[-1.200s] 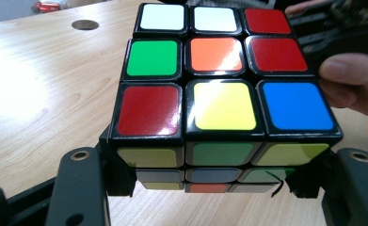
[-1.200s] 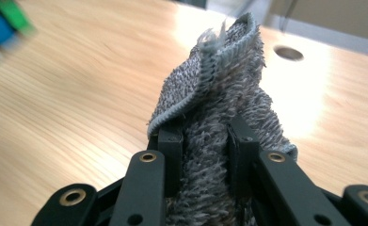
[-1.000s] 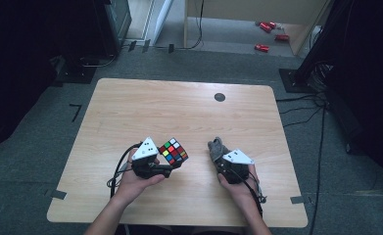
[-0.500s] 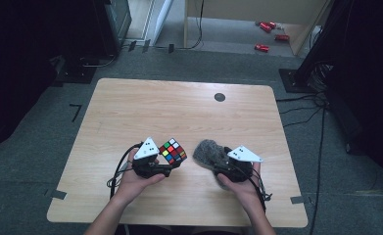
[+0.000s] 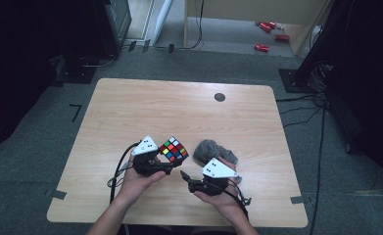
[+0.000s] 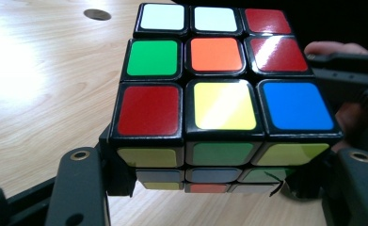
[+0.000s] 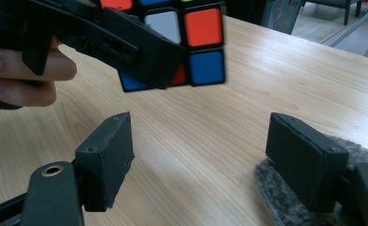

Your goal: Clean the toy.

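Two tools are at work near the front edge of the desk (image 5: pixel 130 103). Left tool (image 5: pixel 172 164) is clamped tight on one puzzle cube (image 5: pixel 174 150) and holds it up off the wood. Each side of the cube has nine little squares in black frames. In the left gripper view, the top side (image 6: pixel 217 66) has white, white and red in the far row, green, orange and red in the middle row, and red, yellow and blue in the near row. The jaws press on the lower part of the cube from both sides.

Right tool (image 5: pixel 183 176) holds nothing. Its jaws have just been opening, with only bare wood between the pads (image 7: pixel 107 155) in the right gripper view. It sits just beside the left tool and points toward the cube.

One fuzzy grey ball (image 5: pixel 212 151) lies on the desk just past the right hand (image 5: pixel 223 196).

Farther off, one small dark round hole (image 5: pixel 220 97) sits near the far edge of the desk.
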`<state>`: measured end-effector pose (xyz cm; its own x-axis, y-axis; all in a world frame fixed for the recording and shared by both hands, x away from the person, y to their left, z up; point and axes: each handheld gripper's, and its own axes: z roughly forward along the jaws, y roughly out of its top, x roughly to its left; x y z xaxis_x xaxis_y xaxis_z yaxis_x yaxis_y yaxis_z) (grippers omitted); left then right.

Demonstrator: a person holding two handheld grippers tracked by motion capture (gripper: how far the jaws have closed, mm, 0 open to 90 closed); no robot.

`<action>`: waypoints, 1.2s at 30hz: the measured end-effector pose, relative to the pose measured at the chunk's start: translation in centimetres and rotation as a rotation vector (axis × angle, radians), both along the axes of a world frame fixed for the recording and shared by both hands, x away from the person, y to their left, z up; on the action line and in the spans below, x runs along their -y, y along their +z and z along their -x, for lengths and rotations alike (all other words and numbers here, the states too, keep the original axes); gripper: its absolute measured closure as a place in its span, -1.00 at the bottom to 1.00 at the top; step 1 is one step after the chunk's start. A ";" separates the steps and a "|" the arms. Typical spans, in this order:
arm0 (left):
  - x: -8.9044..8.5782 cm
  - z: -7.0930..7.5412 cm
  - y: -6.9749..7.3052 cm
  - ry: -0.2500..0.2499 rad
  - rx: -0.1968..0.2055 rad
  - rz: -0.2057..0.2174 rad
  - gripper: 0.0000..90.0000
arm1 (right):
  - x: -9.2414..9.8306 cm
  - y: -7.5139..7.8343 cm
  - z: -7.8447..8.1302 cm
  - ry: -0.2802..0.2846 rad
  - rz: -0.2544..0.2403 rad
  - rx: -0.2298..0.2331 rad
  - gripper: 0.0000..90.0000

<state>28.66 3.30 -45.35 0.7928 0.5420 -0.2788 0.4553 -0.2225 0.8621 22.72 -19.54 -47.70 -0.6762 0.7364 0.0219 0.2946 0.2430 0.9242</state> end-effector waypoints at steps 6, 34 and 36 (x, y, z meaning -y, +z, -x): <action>0.6 0.3 0.1 -0.015 -0.026 0.022 -0.23 | -0.8 -0.7 0.3 -0.022 -0.012 0.024 -0.51; 1.7 0.2 -0.3 -0.075 -0.162 0.060 -0.25 | -1.7 -1.1 1.5 -0.089 0.039 0.208 -0.23; 1.5 0.1 -0.2 -0.069 -0.165 0.079 -0.33 | -1.6 -1.1 1.5 -0.084 0.041 0.202 -0.22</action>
